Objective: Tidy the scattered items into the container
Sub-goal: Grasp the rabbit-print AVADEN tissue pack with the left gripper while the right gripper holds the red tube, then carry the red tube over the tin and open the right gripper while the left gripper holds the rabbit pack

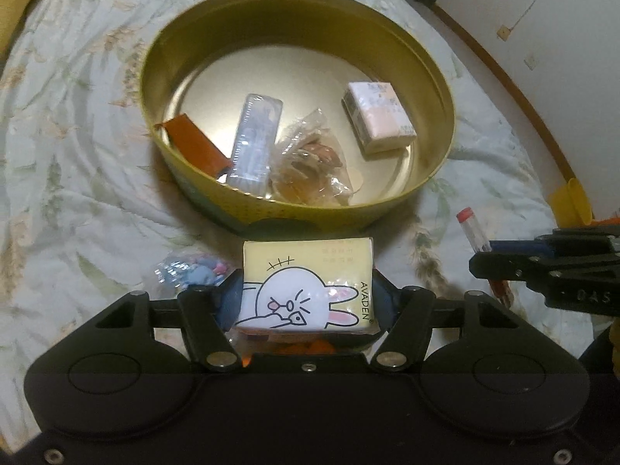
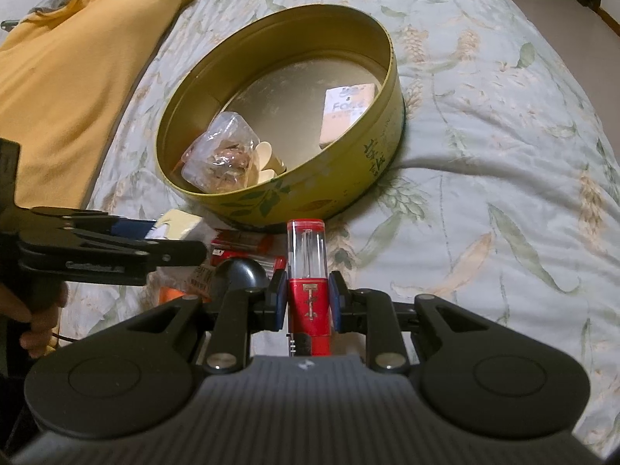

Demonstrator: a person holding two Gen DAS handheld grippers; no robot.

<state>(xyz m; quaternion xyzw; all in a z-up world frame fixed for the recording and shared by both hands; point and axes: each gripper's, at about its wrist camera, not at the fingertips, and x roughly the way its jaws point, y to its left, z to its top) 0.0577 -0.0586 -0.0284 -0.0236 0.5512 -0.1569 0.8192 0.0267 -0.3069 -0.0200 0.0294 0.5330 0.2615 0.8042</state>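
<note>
- Round yellow-green tin (image 1: 434, 89), the container, sits on the floral bedspread (image 1: 77, 135) in the upper centre of both views, lid off.
- Yellow blanket (image 2: 66, 89) fills the upper left of the right wrist view, beside the tin.
- Left gripper (image 1: 308, 294) takes up the bottom of its own view; its jaws are closed on a yellow tissue pack (image 1: 310, 283) with a cartoon rabbit, pads pressing both sides, just below the tin's near wall.
- Right gripper (image 2: 309, 298), bottom centre of its view, is clamped on a red and clear tube (image 2: 309, 271), which stands upright between the pads.
- Inside the tin lie a pink-white box (image 1: 378, 116) at right, a clear bag of brown snacks (image 1: 310, 162) in the middle, a long clear case (image 1: 255, 143) and an orange-brown packet (image 1: 193, 143) at left.
- Small clear packet of blue and pink bits (image 1: 193, 271) lies on the bedspread, lower left of the left wrist view, near the tissue pack.
- Red packets (image 2: 248, 244) lie left of the tube, partly hidden.
</note>
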